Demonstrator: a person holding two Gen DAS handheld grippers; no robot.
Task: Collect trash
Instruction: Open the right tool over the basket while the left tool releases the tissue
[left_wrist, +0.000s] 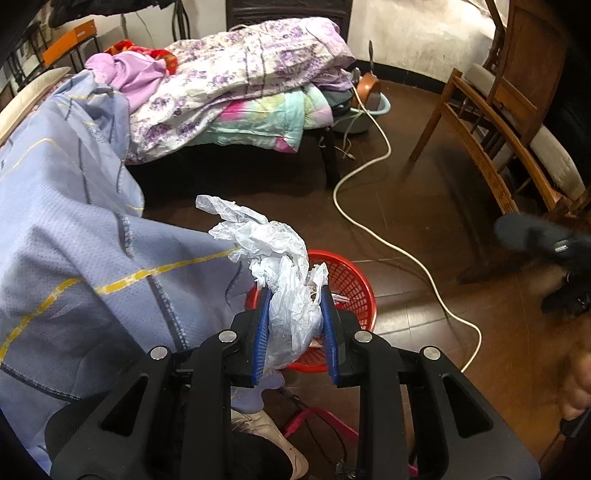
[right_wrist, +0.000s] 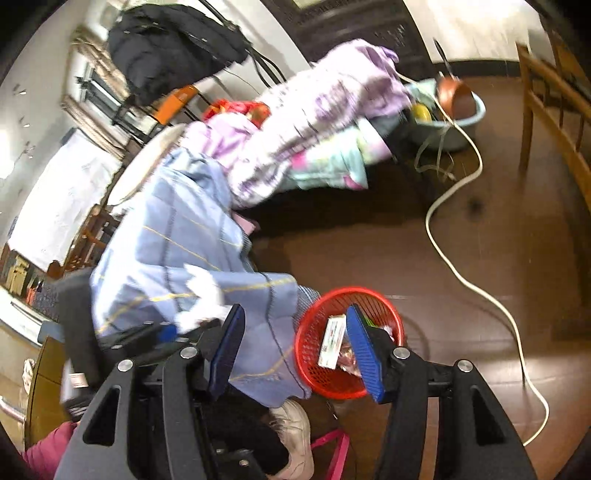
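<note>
Brown tiled floor (left_wrist: 424, 206) under red basket (left_wrist: 351, 273), white cable (left_wrist: 369, 229), wooden chair (left_wrist: 491, 122)

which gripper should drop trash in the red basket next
Left. The left gripper already clamps the crumpled white plastic bag just above the red basket; the right gripper is open and empty.

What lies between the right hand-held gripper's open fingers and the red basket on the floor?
Nothing blocks it in the right wrist view: the right hand-held gripper is open and empty, the red basket lies directly beyond, and the blue blanket's hem overlaps its left rim.

Right tool (right_wrist: 295, 343) spread wide, empty, above red basket (right_wrist: 314, 354); white carton (right_wrist: 331, 343) inside basket.
</note>
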